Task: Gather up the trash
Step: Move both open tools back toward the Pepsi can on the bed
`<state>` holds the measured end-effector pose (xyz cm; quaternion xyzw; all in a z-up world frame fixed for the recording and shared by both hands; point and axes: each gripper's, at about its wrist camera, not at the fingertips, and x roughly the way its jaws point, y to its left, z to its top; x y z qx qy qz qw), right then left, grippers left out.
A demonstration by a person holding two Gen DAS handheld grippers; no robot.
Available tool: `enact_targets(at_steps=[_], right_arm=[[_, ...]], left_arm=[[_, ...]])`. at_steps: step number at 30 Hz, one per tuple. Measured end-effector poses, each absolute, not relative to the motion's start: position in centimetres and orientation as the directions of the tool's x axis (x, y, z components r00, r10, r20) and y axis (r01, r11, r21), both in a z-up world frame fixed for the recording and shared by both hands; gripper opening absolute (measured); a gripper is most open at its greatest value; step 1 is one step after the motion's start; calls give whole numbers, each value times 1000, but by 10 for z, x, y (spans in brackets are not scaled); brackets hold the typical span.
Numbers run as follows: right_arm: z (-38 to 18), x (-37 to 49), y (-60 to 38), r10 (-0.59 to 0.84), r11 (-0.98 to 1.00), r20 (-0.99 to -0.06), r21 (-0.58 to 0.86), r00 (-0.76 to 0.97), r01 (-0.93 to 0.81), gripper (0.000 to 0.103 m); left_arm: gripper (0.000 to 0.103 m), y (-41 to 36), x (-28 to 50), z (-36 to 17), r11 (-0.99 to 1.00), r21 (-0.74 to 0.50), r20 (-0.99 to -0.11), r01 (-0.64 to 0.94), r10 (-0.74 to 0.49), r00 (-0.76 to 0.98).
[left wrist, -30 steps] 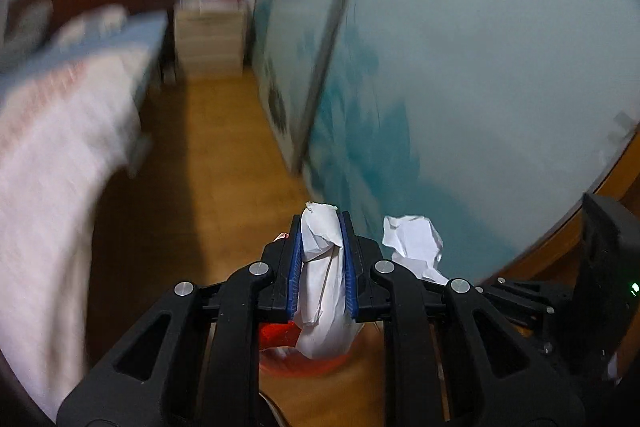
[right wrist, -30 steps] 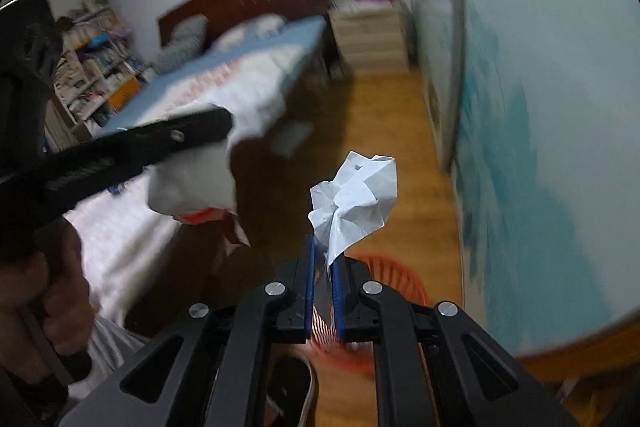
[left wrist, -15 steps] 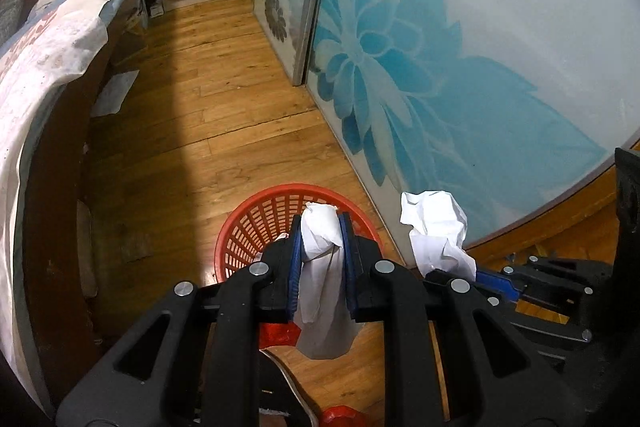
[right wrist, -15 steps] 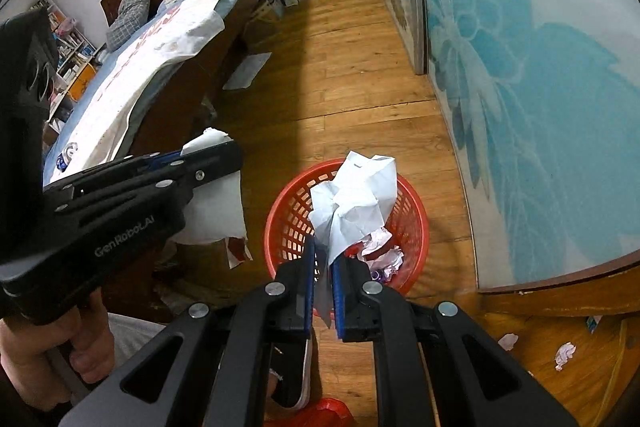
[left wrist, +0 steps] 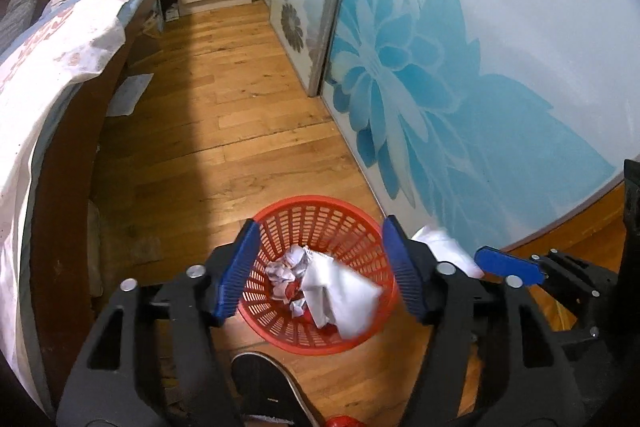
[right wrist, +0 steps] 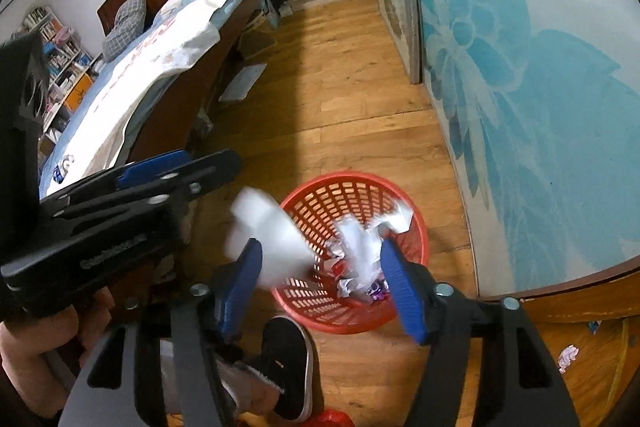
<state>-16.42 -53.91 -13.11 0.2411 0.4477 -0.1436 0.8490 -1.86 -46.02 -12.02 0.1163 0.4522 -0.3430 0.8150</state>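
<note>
Both tongs hang spread wide over the red basket [left wrist: 320, 227], nothing between their pads. The left gripper [left wrist: 326, 267] has its jaws well apart, and a blurred white paper wad [left wrist: 340, 295] sits in the gap at about 5 o'clock of the basket's mouth, over the near rim, seemingly mid-fall. The right gripper [right wrist: 324, 279] is just as open; a second white paper [right wrist: 268, 235] smears across its left finger [right wrist: 244, 279] at 9 o'clock of the basket, looking to me outside or right at the rim.

That second piece is the worry. It is light and crumpled, and from where it hangs it could clip the rim and tumble onto the wooden floor [right wrist: 340, 99], beside the black shoe [right wrist: 288, 363] at 6 o'clock. The first wad could likewise perch on the edge and roll out, since crumpled scraps [right wrist: 360, 267] already pile inside.

More bits of litter [right wrist: 568, 355] lie at 4 o'clock near the wardrobe door [right wrist: 540, 67], so the job looks unfinished.
</note>
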Motion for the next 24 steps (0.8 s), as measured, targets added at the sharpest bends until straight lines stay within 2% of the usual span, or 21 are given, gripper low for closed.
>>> enact_targets(at_steps=[5, 13, 16, 19, 24], right_arm=[[-127, -167, -542, -43, 834, -827, 279, 560, 476, 61], [-118, -168, -537, -40, 832, -820, 289, 571, 474, 60], [-106, -163, -528, -30, 844, -812, 292, 583, 450, 60], [-90, -152, -514, -18, 867, -797, 288, 603, 406, 60], [-53, -116, -475, 16, 916, -770, 266, 638, 299, 60]], left_arm=[[70, -456, -17, -118, 749, -112, -817, 653, -444, 369], [70, -441, -18, -100, 757, -112, -804, 644, -450, 389], [70, -421, -16, -77, 768, -124, -783, 629, -465, 413], [70, -382, -6, -45, 792, -187, -748, 581, -498, 438], [80, -291, 16, 15, 851, -188, -670, 491, -477, 570]])
